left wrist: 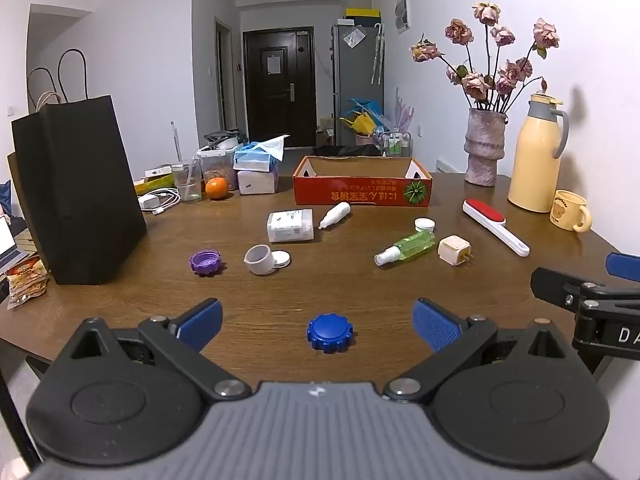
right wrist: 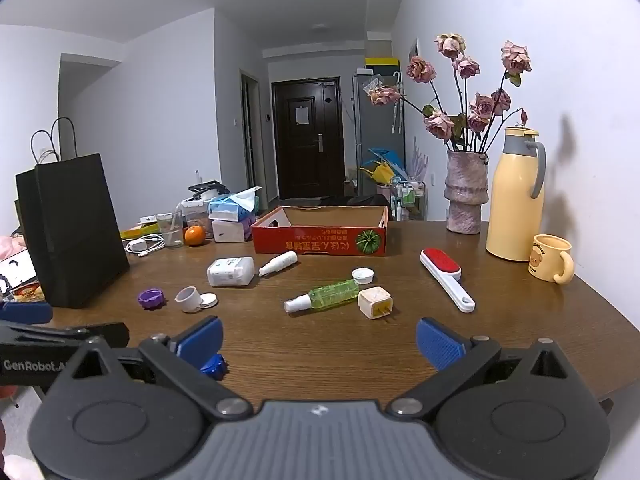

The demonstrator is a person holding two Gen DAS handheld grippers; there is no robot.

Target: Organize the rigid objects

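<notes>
Small rigid objects lie on the wooden table (left wrist: 280, 292): a blue ridged cap (left wrist: 330, 332), a purple cap (left wrist: 206, 262), a white jar (left wrist: 259, 259) with its lid (left wrist: 281, 259), a white box (left wrist: 290, 225), a white bottle (left wrist: 335, 215), a green spray bottle (left wrist: 406, 247), a white plug (left wrist: 454, 251), a red lint brush (left wrist: 495, 225). An open red cardboard box (left wrist: 362, 190) stands behind them. My left gripper (left wrist: 318, 326) is open, with the blue cap between its fingers. My right gripper (right wrist: 320, 344) is open and empty, near the front edge, short of the plug (right wrist: 375, 302).
A black paper bag (left wrist: 80, 192) stands at the left. A vase of dried roses (left wrist: 484, 146), a yellow jug (left wrist: 536, 160) and a yellow mug (left wrist: 570, 211) stand at the right. Tissue boxes, an orange (left wrist: 216, 188), a glass and a charger cable sit at the back left.
</notes>
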